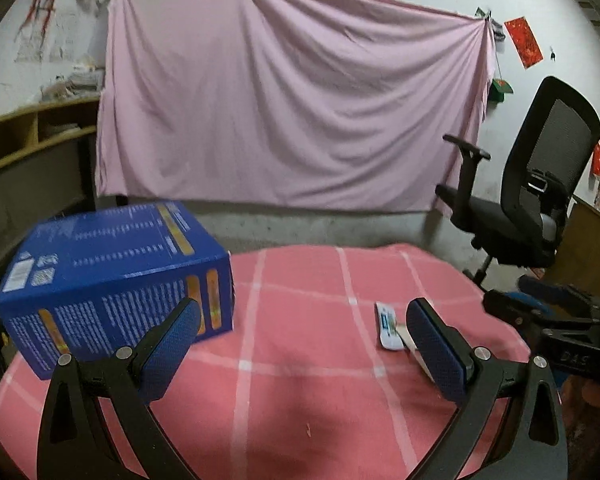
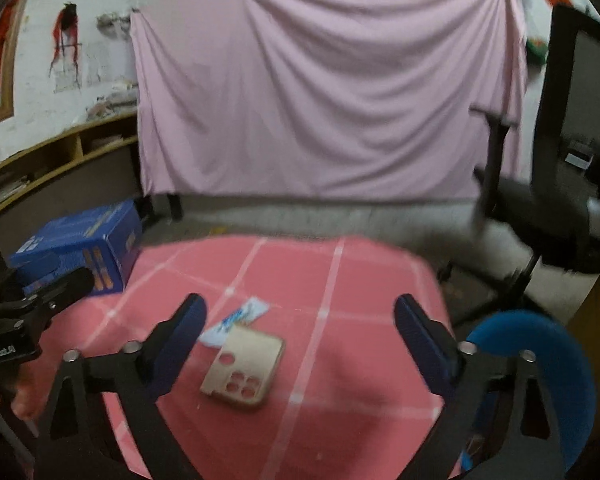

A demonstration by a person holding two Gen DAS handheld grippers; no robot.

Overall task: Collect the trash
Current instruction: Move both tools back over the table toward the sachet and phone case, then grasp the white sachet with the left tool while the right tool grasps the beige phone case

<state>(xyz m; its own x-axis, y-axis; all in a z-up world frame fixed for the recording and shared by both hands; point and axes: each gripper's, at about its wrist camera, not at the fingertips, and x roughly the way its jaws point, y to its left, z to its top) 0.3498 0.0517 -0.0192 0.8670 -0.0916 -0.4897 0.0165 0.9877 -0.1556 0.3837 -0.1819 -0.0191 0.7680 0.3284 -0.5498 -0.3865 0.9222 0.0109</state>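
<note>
We hold both grippers above a table covered in a pink checked cloth [image 1: 300, 312]. Our left gripper [image 1: 304, 332] has its jaws spread wide and grips nothing; its blue pads [image 1: 172, 344] hang over bare cloth. Our right gripper [image 2: 300, 340] is likewise wide open and empty. Between its fingers in the right wrist view lies a tan phone case [image 2: 246, 372], camera holes showing, flat on the cloth. A white and blue wrapper [image 2: 236, 320] lies just behind the case, seemingly touching or tucked under its far edge. In the left view the wrapper sits just beside the right-hand finger, the case mostly hidden behind it. A blue box [image 1: 112, 280] stands at the table's left edge. A pink sheet [image 1: 292, 92] hangs behind, with an office chair [image 1: 540, 184] at the right.
</note>
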